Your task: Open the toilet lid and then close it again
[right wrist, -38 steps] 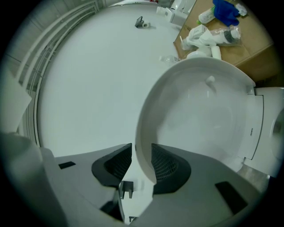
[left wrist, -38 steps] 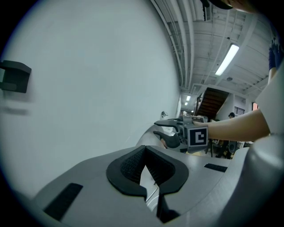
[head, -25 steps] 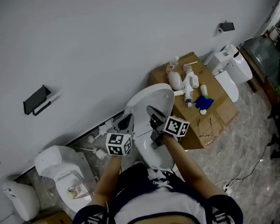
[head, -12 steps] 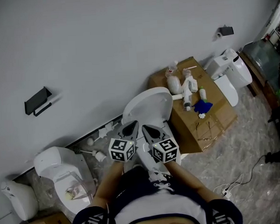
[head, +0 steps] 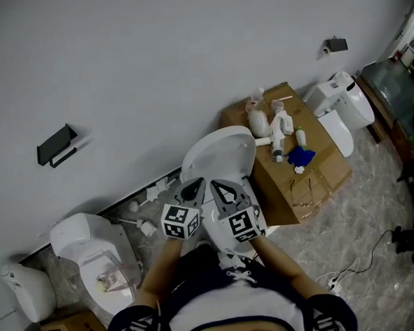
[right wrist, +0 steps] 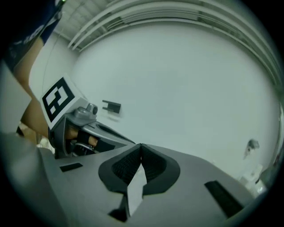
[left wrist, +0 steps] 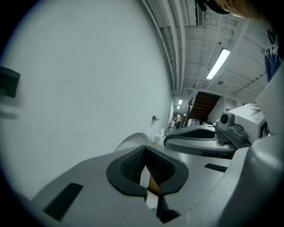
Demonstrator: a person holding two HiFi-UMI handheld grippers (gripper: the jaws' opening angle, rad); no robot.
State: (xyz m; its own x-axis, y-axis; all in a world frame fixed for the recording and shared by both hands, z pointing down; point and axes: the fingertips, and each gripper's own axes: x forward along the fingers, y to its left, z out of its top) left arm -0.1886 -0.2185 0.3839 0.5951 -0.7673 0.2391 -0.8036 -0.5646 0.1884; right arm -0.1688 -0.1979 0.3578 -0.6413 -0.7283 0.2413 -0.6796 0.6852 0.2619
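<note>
The white oval plastic toilet lid [head: 223, 148] is standing raised, leaning back toward the plain grey wall [head: 152, 74]. Its long axis is running from the hinge up and away from the person. Both claws are sitting low in front of it, side by side, pointing at its inner face. The left claw [head: 193, 190] is lying by the lid's lower left rim and the right claw [head: 221, 190] nearer its middle, so the right looks better placed to tip it forward. Each claw is pinched fully together with nothing between its jaws. From above I cannot say whether either tip is touching the lid; they seem just short of it.

Closing is going to mean bringing the lid toward the person and down. Just to the right, a brown cardboard box [head: 324, 167] is carrying white bottles [head: 280, 122], apparently clear of the lid's swing. A second white toilet [head: 86, 245] is sitting well off to the left.
</note>
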